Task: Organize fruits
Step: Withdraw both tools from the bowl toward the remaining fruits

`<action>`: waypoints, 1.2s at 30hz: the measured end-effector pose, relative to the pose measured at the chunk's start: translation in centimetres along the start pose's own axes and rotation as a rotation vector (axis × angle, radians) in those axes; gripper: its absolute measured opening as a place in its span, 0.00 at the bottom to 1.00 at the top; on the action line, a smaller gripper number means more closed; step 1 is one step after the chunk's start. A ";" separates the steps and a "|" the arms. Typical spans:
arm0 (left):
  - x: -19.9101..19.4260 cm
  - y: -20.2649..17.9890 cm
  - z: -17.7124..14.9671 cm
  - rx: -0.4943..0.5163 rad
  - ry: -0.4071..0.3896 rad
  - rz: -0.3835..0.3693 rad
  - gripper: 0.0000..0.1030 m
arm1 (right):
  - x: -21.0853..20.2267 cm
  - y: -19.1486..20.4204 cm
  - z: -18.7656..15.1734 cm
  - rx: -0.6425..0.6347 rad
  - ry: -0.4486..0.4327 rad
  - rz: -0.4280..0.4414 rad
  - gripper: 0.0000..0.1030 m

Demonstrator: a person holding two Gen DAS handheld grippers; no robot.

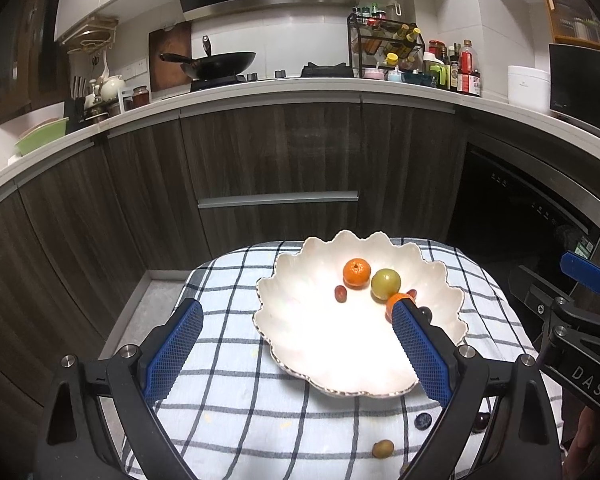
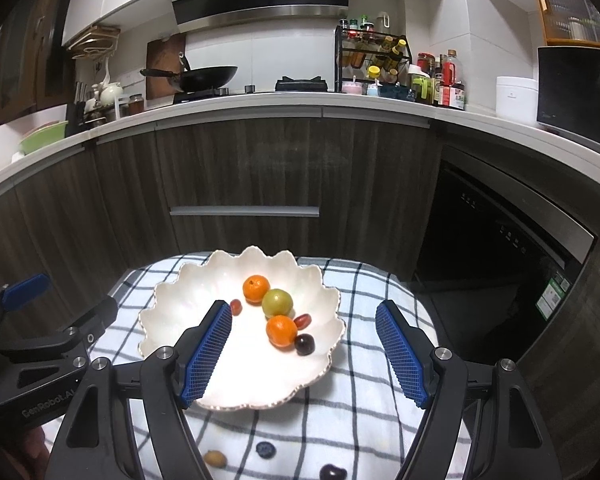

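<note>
A white scalloped bowl (image 1: 300,344) (image 2: 172,320) sits on a blue-checked cloth. In it lie two oranges (image 2: 256,289) (image 2: 281,331), a green fruit (image 2: 277,303), red grapes (image 2: 302,321) and a dark grape (image 2: 304,344). On the cloth in front of the bowl lie a small yellow-brown fruit (image 2: 215,459) (image 1: 382,448), a blueberry (image 2: 265,449) (image 1: 423,421) and a dark grape (image 2: 333,472). My left gripper (image 1: 298,318) is open and empty above the bowl's left part. My right gripper (image 2: 304,320) is open and empty above the bowl's right part.
The checked cloth (image 1: 228,400) covers a small table in front of dark wood kitchen cabinets (image 1: 276,168). A black oven (image 2: 500,240) stands at the right. The counter behind holds a wok (image 1: 216,62) and a spice rack (image 1: 384,46).
</note>
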State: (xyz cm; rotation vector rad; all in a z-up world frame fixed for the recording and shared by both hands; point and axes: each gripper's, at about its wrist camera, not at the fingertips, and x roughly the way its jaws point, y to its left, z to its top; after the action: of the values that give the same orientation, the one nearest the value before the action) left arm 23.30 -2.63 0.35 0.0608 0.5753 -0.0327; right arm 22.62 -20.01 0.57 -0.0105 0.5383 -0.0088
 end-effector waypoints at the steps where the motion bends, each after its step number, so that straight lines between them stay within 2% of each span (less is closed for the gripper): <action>1: -0.2 -0.1 -0.2 0.002 0.001 -0.001 0.94 | -0.2 0.0 -0.2 0.000 0.000 0.000 0.73; 11: -1.6 -0.8 -1.2 0.020 -0.006 -0.004 0.94 | -1.7 -0.7 -2.1 0.007 0.007 -0.003 0.73; 22: -2.7 -1.2 -2.7 0.032 -0.017 -0.004 0.94 | -1.9 -0.8 -2.5 0.008 0.009 -0.003 0.73; 36: -2.8 -2.3 -6.0 0.060 0.012 -0.028 0.94 | -3.0 -1.8 -7.0 0.004 0.051 -0.025 0.73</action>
State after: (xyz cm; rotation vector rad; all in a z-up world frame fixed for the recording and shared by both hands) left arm 17.55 -4.51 -3.28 0.1112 0.5875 -0.0772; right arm 16.40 -21.79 -3.89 -0.0131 0.5887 -0.0352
